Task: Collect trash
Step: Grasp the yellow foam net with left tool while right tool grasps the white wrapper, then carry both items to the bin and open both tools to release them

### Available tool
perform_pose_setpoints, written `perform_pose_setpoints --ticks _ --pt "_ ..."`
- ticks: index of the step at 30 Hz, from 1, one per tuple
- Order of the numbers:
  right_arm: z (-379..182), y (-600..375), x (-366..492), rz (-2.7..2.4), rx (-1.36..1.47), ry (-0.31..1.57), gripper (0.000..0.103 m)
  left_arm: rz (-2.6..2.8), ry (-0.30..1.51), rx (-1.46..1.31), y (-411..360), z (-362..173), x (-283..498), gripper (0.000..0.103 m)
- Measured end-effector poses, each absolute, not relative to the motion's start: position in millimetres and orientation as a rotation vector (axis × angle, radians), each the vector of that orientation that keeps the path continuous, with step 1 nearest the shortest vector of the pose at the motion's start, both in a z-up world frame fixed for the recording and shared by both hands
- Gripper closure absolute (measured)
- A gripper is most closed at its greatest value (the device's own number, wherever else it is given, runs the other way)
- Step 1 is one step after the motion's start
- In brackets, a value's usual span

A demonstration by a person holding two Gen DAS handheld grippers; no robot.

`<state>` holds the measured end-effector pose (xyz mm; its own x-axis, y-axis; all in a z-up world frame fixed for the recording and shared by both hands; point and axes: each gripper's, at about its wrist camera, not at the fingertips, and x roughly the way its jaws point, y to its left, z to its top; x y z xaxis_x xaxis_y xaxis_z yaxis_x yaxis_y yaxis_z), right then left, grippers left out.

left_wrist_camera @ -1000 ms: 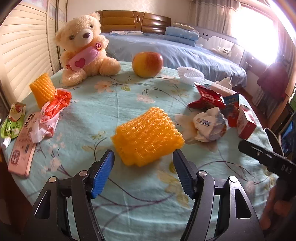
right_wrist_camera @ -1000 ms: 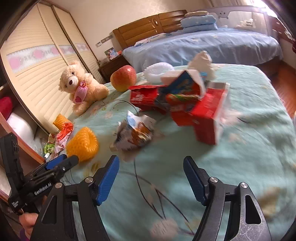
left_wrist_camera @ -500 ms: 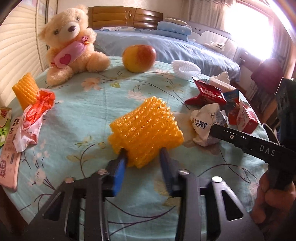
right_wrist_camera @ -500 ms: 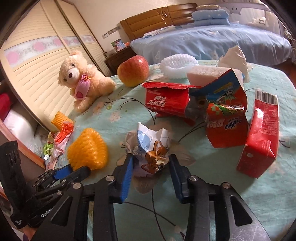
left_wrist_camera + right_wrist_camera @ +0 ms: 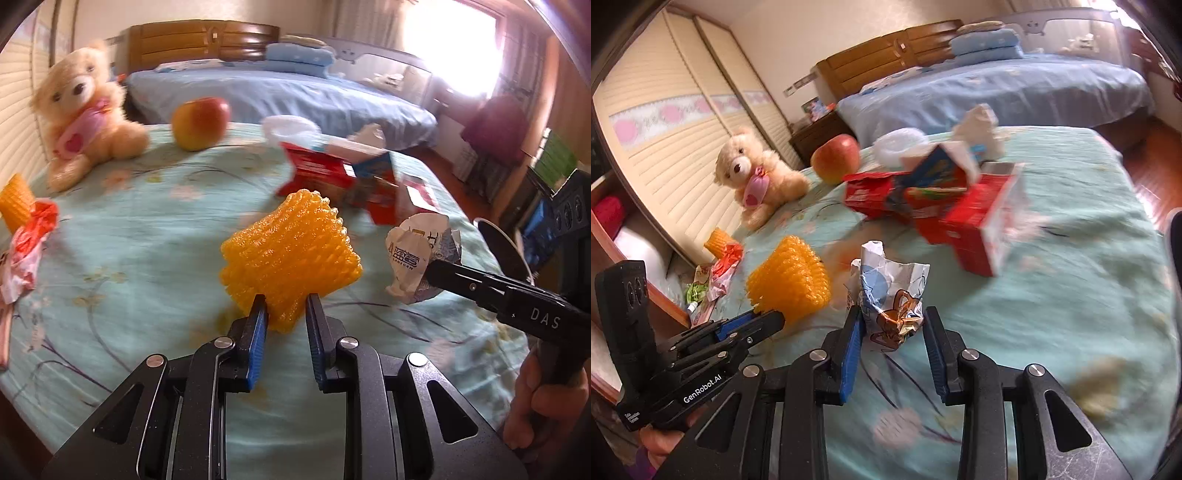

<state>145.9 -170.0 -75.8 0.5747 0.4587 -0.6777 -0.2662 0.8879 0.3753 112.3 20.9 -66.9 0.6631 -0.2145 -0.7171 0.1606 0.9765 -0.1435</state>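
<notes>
left tongs: the left gripper [image 5: 283, 314] has its blue pads closing on the lower corner of the orange foam-net fruit sleeve [image 5: 291, 254], which sits pinched between them and looks lifted off the cloth

right tongs: the right gripper [image 5: 892, 334] is clenched around the crumpled white paper wrapper with a cartoon print [image 5: 892, 295]; in the left wrist view that wrapper [image 5: 419, 258] hangs at 3 o'clock from the foam sleeve

table: the round table under a pale green floral cloth [image 5: 155, 236] carries everything

trash left, right side: a heap of red cardboard snack boxes [image 5: 942, 199] lies at 12 to 1 o'clock beyond the held wrapper, with a white foam net [image 5: 897, 144] and white tissue paper [image 5: 979, 129] behind it

trash left, left side: a second small orange foam sleeve [image 5: 14, 199] and a red-and-white plastic wrapper [image 5: 27, 243] lie at 9 o'clock near the table edge

not trash, i judge: the cream teddy bear with a pink heart bib [image 5: 79, 114] at 10 o'clock and the red-yellow apple [image 5: 199, 123] at 11 o'clock

bin: no bin or bag shows in either view, so where the pieces go i cannot tell

progress: early; two pieces are in hand and not yet dropped off, and most of the litter lies uncollected on the cloth
</notes>
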Motion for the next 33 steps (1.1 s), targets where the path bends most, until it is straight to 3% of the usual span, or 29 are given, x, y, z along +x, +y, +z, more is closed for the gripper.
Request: perform_pose_setpoints --ticks 33 --pt "-65 -333 89 0.092 0.359 0.750 0.070 -0.512 0.822 0.091 -143 -55 106 0.083"
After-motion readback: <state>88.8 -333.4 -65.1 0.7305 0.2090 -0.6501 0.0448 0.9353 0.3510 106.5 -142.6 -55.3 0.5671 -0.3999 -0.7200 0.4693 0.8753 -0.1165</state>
